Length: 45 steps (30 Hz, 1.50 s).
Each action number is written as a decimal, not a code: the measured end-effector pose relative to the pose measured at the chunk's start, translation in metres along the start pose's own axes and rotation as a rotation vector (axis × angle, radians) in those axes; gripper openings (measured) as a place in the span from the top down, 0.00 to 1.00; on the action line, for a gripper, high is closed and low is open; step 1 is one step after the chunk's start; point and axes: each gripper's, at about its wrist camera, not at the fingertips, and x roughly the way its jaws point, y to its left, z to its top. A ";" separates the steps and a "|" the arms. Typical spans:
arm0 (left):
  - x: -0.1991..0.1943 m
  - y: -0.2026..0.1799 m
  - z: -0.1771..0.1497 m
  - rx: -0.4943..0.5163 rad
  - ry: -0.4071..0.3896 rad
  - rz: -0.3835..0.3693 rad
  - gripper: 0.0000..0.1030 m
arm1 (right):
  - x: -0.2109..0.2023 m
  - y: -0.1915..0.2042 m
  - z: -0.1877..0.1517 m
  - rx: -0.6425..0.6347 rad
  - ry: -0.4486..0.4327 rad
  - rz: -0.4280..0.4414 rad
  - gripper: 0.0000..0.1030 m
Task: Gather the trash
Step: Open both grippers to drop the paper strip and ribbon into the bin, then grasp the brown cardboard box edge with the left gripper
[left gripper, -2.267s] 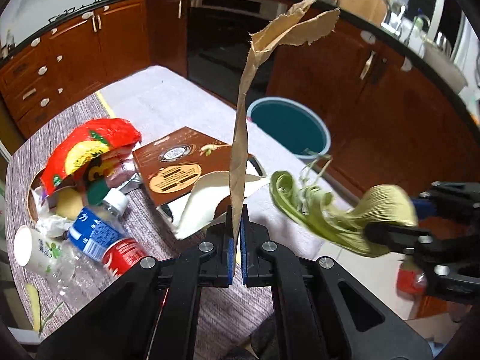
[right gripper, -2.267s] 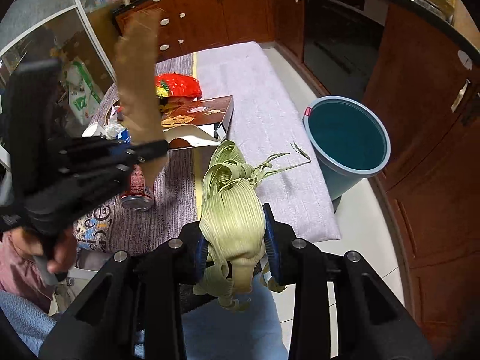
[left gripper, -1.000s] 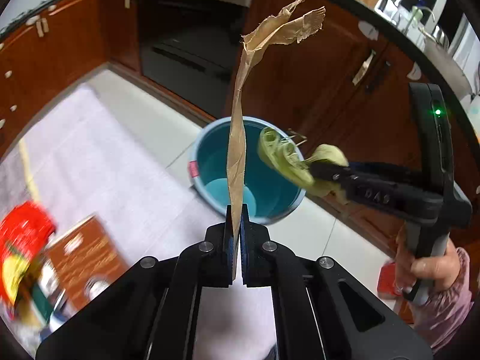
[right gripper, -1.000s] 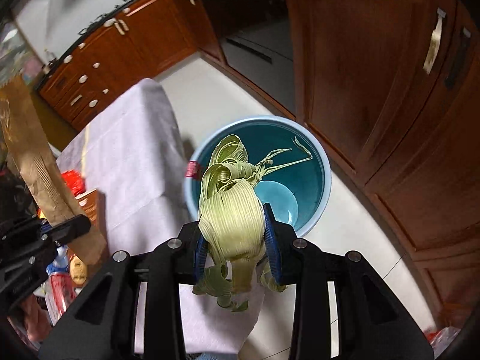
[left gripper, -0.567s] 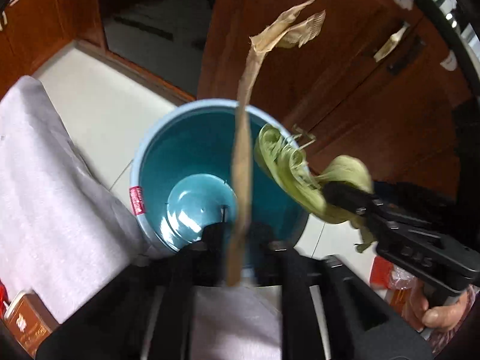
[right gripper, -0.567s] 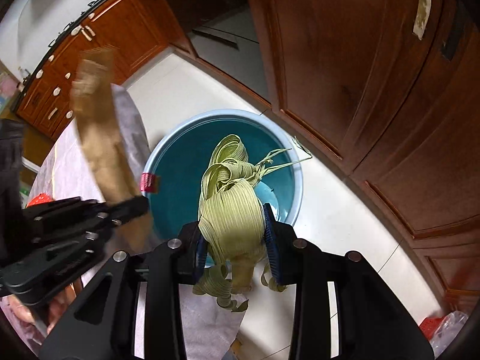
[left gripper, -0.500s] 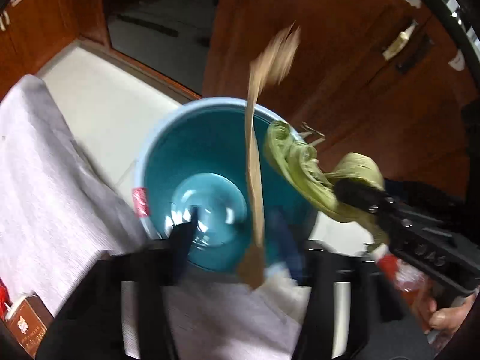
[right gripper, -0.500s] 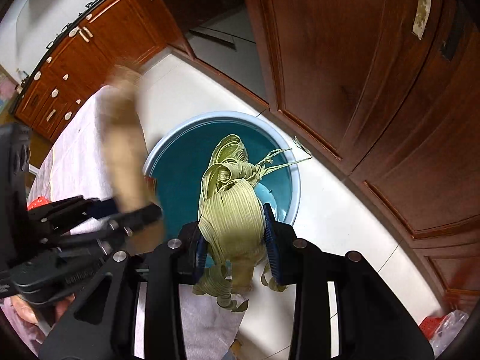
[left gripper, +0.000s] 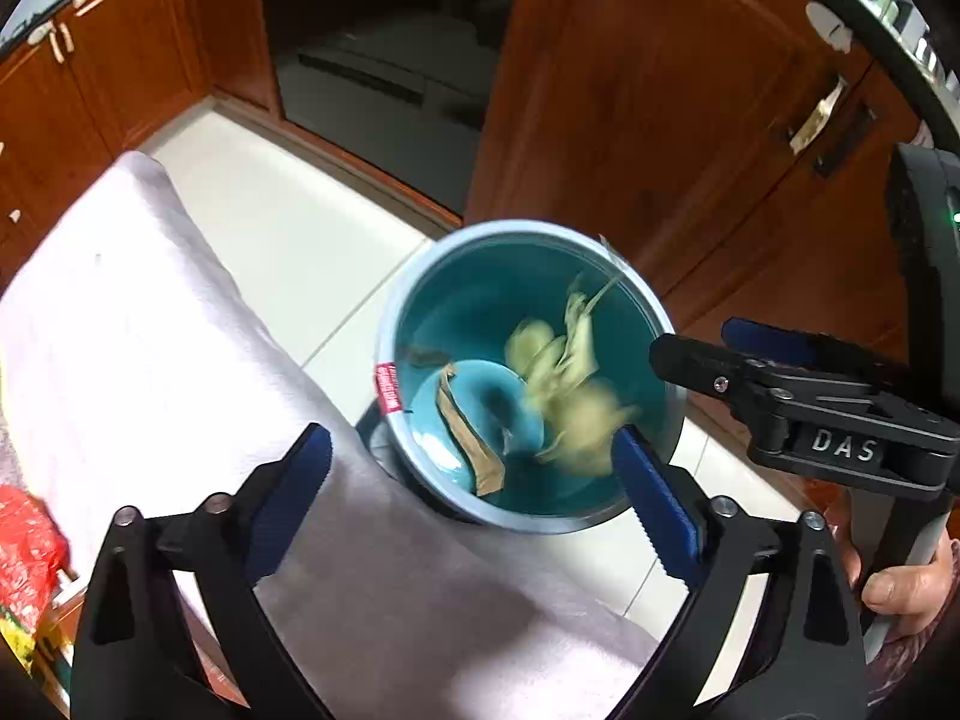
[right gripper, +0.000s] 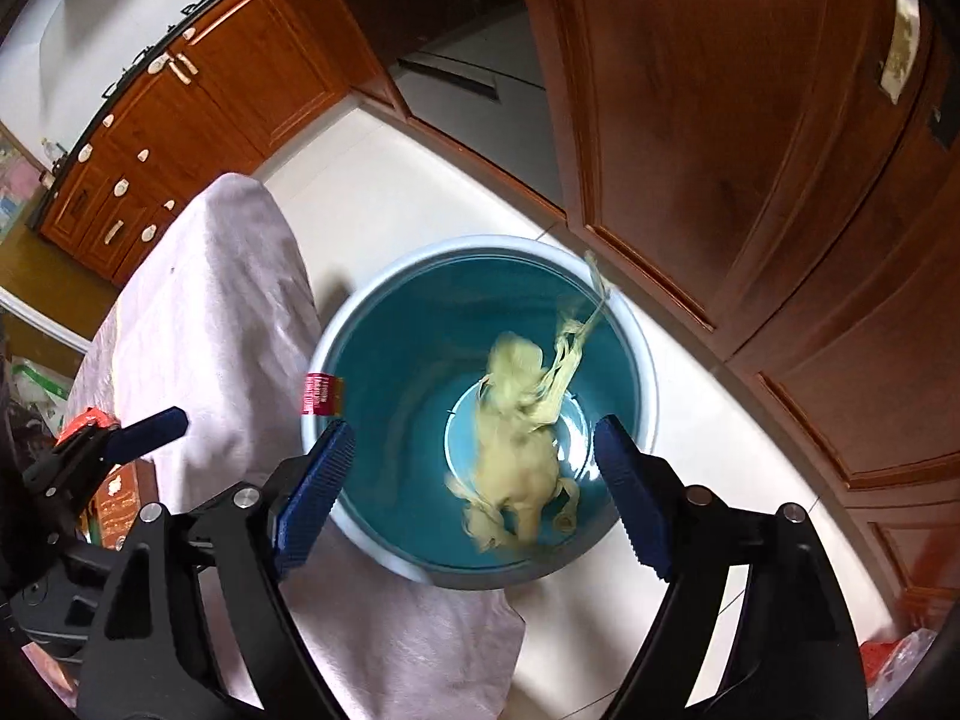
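A teal bin point(left gripper: 420, 294) stands on the white floor beside the table; it also shows in the right wrist view point(right gripper: 384, 324). A brown paper strip point(left gripper: 465, 438) lies inside it. A pale green husk bundle point(left gripper: 564, 378) is blurred, falling into the bin, also in the right wrist view point(right gripper: 516, 426). My left gripper point(left gripper: 474, 498) is open and empty above the bin's near rim. My right gripper point(right gripper: 474, 486) is open and empty over the bin, and shows at the right of the left wrist view point(left gripper: 708, 354).
A table with a pale cloth point(left gripper: 150, 330) sits left of the bin. A red snack bag point(left gripper: 24, 546) lies at its far left. Wooden cabinets point(right gripper: 750, 150) stand close behind the bin. A dark oven front point(left gripper: 384, 30) is further back.
Both grippers have opened. The paper strip dropped from the left gripper into the bin. The husk bundle left the right gripper and falls into the bin.
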 end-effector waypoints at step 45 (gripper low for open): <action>-0.104 0.138 -0.198 -0.317 0.006 -0.037 0.14 | 0.009 0.198 -0.139 -0.400 0.225 0.171 0.81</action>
